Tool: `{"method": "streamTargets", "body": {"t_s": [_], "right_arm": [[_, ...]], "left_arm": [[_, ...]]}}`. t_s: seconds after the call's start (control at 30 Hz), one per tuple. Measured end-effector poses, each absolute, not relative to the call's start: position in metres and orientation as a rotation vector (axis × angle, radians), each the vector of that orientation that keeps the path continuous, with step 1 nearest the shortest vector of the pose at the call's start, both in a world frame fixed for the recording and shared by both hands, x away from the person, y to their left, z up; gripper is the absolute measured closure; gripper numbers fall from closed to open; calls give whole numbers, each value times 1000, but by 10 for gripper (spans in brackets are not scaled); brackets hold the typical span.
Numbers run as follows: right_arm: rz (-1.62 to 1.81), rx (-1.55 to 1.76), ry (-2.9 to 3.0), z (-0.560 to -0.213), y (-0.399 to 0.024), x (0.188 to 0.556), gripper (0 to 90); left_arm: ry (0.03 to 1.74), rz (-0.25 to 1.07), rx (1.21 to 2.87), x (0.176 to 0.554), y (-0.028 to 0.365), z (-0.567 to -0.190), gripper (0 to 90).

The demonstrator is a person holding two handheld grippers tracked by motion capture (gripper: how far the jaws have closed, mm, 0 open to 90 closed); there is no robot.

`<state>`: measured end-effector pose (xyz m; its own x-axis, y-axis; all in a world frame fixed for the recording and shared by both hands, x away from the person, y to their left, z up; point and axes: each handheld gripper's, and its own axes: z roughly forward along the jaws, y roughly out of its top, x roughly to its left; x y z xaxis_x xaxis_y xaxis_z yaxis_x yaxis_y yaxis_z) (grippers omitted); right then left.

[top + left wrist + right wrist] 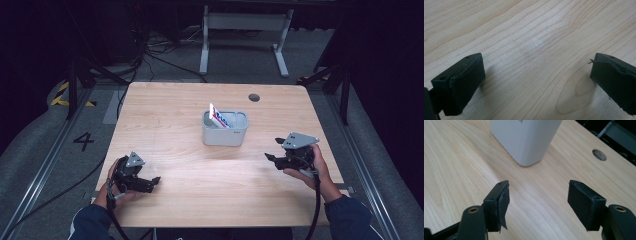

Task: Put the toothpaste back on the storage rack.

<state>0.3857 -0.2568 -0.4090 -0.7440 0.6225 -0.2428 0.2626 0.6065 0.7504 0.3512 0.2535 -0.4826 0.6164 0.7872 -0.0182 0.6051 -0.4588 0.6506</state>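
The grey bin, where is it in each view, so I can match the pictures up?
High view: bin at table centre, a card standing in it.
Left gripper view: bare tabletop between the jaws, no bin.
Right gripper view: bin at top centre, ahead of the jaws.
Shared landmark: round table hole, beyond the bin.

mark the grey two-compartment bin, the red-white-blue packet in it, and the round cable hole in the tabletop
Grey plastic two-compartment bin (225, 135): high view, on its front wall.
Red, white and blue flat packet (218, 117): high view, on the part sticking out above the bin's left compartment.
Round dark cable hole (254, 97): high view, on its centre.
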Motion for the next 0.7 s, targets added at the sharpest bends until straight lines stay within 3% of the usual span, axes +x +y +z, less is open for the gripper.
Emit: {"method": "streamTargets", "body": {"t_s": [0.7], "right_arm": [[914,849,2362,-449,-306,361,328]], "left_arm": [[1053,407,2236,353,255,-482,1]]}}
